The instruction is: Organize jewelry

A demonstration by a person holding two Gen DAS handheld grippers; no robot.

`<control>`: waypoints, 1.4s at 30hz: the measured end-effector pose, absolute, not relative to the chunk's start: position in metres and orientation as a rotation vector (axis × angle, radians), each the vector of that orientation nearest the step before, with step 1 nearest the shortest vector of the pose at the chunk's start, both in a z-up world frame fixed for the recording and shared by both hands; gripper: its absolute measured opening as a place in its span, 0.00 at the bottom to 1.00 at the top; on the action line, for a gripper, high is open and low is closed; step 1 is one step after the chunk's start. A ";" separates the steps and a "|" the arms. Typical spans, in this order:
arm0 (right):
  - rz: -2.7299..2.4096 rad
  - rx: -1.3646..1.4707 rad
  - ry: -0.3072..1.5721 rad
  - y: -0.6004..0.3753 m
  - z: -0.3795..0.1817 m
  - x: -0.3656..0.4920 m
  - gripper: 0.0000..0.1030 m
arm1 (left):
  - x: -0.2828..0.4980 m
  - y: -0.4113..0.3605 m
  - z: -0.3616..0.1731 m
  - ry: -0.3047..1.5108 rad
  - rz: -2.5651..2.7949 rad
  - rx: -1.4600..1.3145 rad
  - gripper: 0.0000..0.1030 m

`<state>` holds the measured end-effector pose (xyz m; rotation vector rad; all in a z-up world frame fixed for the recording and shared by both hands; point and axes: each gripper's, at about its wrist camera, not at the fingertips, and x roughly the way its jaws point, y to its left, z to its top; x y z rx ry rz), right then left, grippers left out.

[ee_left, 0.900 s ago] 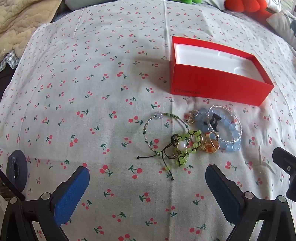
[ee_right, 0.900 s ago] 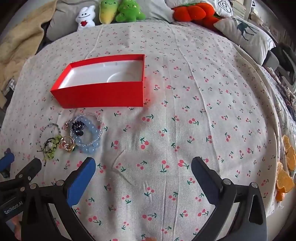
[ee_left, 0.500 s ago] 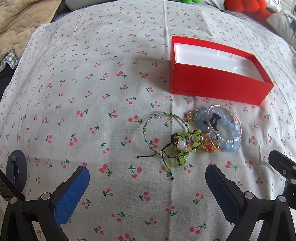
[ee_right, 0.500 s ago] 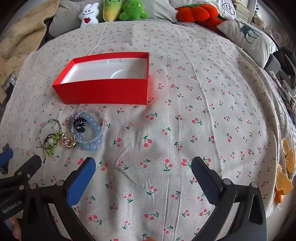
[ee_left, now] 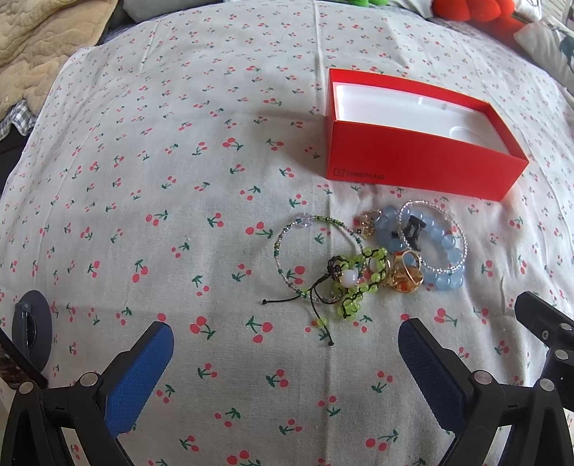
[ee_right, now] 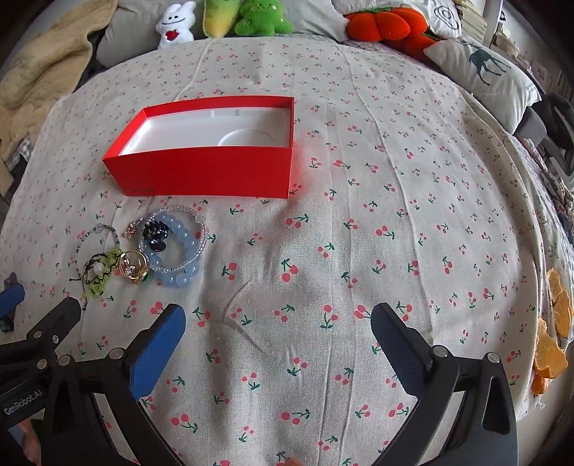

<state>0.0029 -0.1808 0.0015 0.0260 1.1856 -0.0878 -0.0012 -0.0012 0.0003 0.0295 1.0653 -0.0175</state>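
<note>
1. Since the earlier frames: the right-wrist view has closed in; the red box [ee_right: 201,168] and the jewelry pile [ee_right: 143,251] sit nearer its middle. The left-wrist view is almost unchanged. Nothing on the bed has shifted.
2. Left gripper [ee_left: 285,353]: fingers [ee_left: 138,372] spread wide, nothing between them, pitched steeply down over the cherry-print bedsheet [ee_left: 143,179], just near of the pile.
3. Right gripper [ee_right: 278,335]: fingers [ee_right: 158,351] equally wide, holding nothing, pointed steeply down at bare sheet to the right of the pile.
4. Pile, near to far: green bead bracelet [ee_left: 353,283] with black cord, gold ring [ee_left: 405,274], thin seed-bead bracelet [ee_left: 308,247], blue bead bracelet [ee_left: 430,247] with a small black clip [ee_left: 412,231] on it.
5. Just beyond the pile, the box stands open, its white tray showing.
6. Far edge: plush toys [ee_right: 222,18], a pillow [ee_right: 480,75].
</note>
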 end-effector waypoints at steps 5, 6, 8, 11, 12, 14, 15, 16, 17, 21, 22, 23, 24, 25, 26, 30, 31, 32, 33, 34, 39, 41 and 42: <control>-0.091 0.020 1.169 -0.180 0.000 0.002 1.00 | -0.001 -0.002 0.000 1.065 -0.018 0.030 1.00; -0.091 0.019 1.167 -0.180 0.000 0.002 1.00 | -0.001 -0.001 0.000 1.066 -0.017 0.029 1.00; -0.089 0.025 1.162 -0.181 0.000 0.002 1.00 | -0.001 -0.001 0.000 1.066 -0.018 0.029 1.00; -0.091 0.020 1.158 -0.181 0.000 0.002 1.00 | -0.001 -0.001 0.000 1.065 -0.018 0.030 1.00; -0.091 0.019 1.159 -0.181 0.000 0.002 1.00 | -0.001 -0.001 0.000 1.066 -0.018 0.030 1.00; -0.097 0.011 1.154 -0.181 0.000 0.002 1.00 | -0.001 -0.002 0.000 1.065 -0.018 0.029 1.00; -0.097 0.011 1.155 -0.181 0.000 0.002 1.00 | -0.001 -0.001 0.001 1.066 -0.018 0.029 1.00; -0.097 0.010 1.152 -0.181 0.000 0.002 1.00 | -0.001 -0.001 0.001 1.066 -0.018 0.029 1.00; -0.099 0.008 1.150 -0.181 0.000 0.002 1.00 | -0.001 -0.001 0.001 1.066 -0.018 0.028 1.00; -0.099 0.007 1.119 -0.180 -0.001 0.001 1.00 | -0.001 -0.001 0.001 1.065 -0.018 0.028 1.00; -0.096 0.013 1.122 -0.180 -0.001 0.002 1.00 | -0.001 -0.001 0.001 1.065 -0.018 0.028 1.00; -0.092 0.019 1.118 -0.180 -0.001 0.002 1.00 | -0.001 -0.001 0.001 1.065 -0.019 0.028 1.00; -0.092 0.018 1.119 -0.180 -0.001 0.001 1.00 | -0.001 -0.001 0.001 1.065 -0.018 0.028 1.00; -0.092 0.019 1.123 -0.180 -0.001 0.001 1.00 | -0.001 -0.001 0.001 1.064 -0.018 0.028 1.00; -0.093 0.018 1.121 -0.180 -0.001 0.001 1.00 | -0.001 -0.001 0.001 1.064 -0.019 0.027 1.00; -0.086 0.029 1.120 -0.180 -0.002 0.001 1.00 | -0.001 -0.001 0.001 1.063 -0.019 0.027 1.00; -0.087 0.028 1.120 -0.180 -0.002 0.001 1.00 | -0.001 -0.001 0.001 1.063 -0.019 0.028 1.00; -0.087 0.028 1.120 -0.180 -0.002 0.001 1.00 | -0.001 -0.001 0.001 1.063 -0.019 0.028 1.00; -0.087 0.027 1.120 -0.180 -0.002 0.001 1.00 | -0.001 -0.001 0.001 1.063 -0.019 0.027 1.00; -0.088 0.026 1.119 -0.180 -0.002 0.001 1.00 | -0.001 -0.001 0.001 1.063 -0.019 0.027 1.00; -0.085 0.034 1.125 -0.180 -0.003 0.001 1.00 | -0.001 -0.001 0.001 1.062 -0.019 0.026 1.00; -0.083 0.035 1.121 -0.180 -0.003 0.001 1.00 | -0.002 -0.002 0.000 1.062 -0.018 0.026 1.00; -0.083 0.034 1.116 -0.179 -0.003 0.001 1.00 | -0.001 -0.005 0.001 1.061 -0.018 0.025 1.00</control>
